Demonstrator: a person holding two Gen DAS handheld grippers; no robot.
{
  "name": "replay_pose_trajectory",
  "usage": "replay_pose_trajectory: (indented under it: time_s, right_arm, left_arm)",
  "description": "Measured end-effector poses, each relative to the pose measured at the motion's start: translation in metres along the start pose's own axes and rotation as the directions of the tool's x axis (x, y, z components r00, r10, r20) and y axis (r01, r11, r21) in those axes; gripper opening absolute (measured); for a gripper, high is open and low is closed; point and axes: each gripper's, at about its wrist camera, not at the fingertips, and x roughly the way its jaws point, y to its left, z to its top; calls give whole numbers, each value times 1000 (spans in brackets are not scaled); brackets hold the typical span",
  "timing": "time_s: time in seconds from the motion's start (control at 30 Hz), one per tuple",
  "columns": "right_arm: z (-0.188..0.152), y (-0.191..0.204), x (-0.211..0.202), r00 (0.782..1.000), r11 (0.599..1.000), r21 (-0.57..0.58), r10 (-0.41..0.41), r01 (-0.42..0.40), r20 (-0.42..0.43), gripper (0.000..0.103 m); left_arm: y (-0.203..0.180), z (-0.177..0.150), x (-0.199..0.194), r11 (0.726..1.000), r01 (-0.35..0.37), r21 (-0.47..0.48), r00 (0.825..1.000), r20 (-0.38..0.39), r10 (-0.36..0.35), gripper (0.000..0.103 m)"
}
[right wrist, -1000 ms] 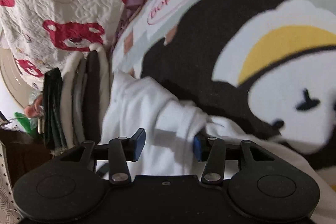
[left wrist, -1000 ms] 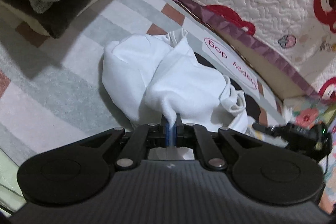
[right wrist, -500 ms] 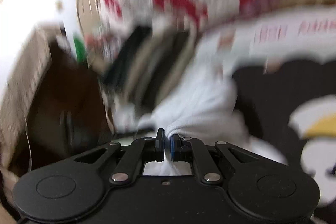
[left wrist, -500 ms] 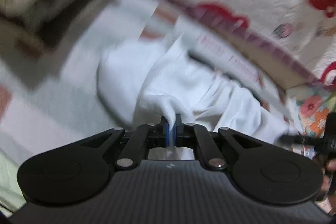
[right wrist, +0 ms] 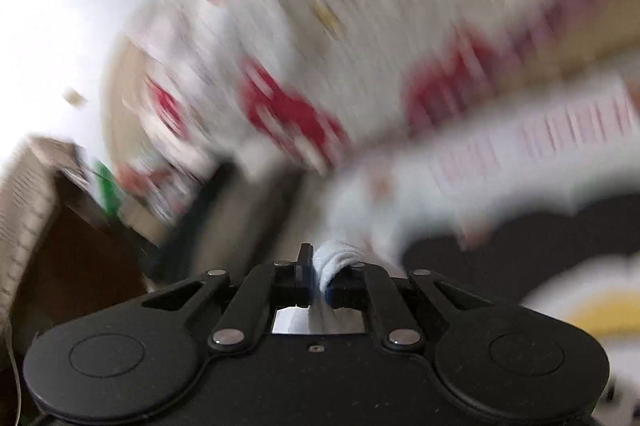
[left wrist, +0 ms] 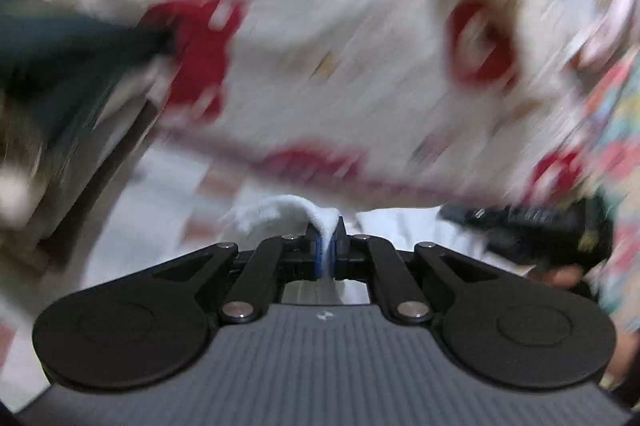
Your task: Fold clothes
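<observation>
Backdrop: blurred quilt (left wrist: pixel 340 46) with red bears, patterned mat (right wrist: pixel 520 246) below.
Garment: white cloth (left wrist: pixel 288 210), pinched at both ends, slung between the grippers, long axis left to right.
Left gripper (left wrist: pixel 328 246): clamped on cloth.
Right gripper (right wrist: pixel 318 282): clamped on cloth.

A patterned play mat (right wrist: pixel 520 242) (pale checks, a black cartoon shape with a yellow patch) covers the floor, its lettered border (right wrist: pixel 560 130) along the far edge; a stack of folded clothes (left wrist: pixel 60 98) sits at its left side, badly blurred.
</observation>
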Motion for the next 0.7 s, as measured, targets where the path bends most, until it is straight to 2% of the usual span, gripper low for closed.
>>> replay_pose_trajectory:
  time_s: [0.07,0.13,0.17,0.2,0.27,0.3,0.33,0.4,0.43,0.5,0.57,0.63,0.67,0.7]
  right_arm:
    - [13,26,-25,997,988,-151,-31,41,69,8]
    - [22,49,-47,988,947,-299,-84,119,127,8]
    - [23,49,-52,982,926,-335,-137,174,133,8]
    - [20,40,-51,970,908,-341,-213,242,119,8]
    - [15,20,-48,931,863,-351,-352,362,96,8]
    - [15,10,-48,912,846,-346,-399,406,95,8]
    - [18,-1,-48,893,829,-339,-440,445,98,8]
    - [34,-14,-57,870,817,-300,-474,493,137,8]
    - [46,-14,-64,861,809,-294,-476,509,181,8]
    - [74,-5,-82,835,782,-308,-459,542,303,8]
    - [100,5,-100,794,747,-320,-440,583,419,8]
    - [120,15,-118,732,691,-329,-430,643,528,7]
    - [129,14,-126,697,657,-325,-441,680,566,7]
    - [137,8,-132,658,619,-313,-467,720,591,7]
  left_arm:
    - [-5,6,2,999,25,-33,1000,-4,-25,5]
    - [-3,-4,19,999,-20,-30,998,-56,18,5]
    - [3,-12,32,998,-50,-48,993,-109,45,5]
    - [13,-20,44,994,-67,-91,985,-167,51,5]
    - [29,-31,70,982,-75,-173,964,-266,27,4]
    - [28,-27,82,983,-70,-168,959,-282,20,4]
    - [24,-21,93,987,-66,-149,957,-290,20,4]
    - [1,7,112,998,-69,-12,967,-248,64,4]
    - [-11,21,121,997,-67,45,972,-222,75,4]
    - [-38,54,139,997,-17,76,988,-150,28,4]
    - [-69,75,163,995,26,101,995,-95,-17,5]
    - [-99,85,191,991,60,124,997,-60,-52,16]
    - [-108,82,208,988,50,144,996,-74,-39,39]
    - [-118,79,224,986,40,164,996,-89,-26,49]
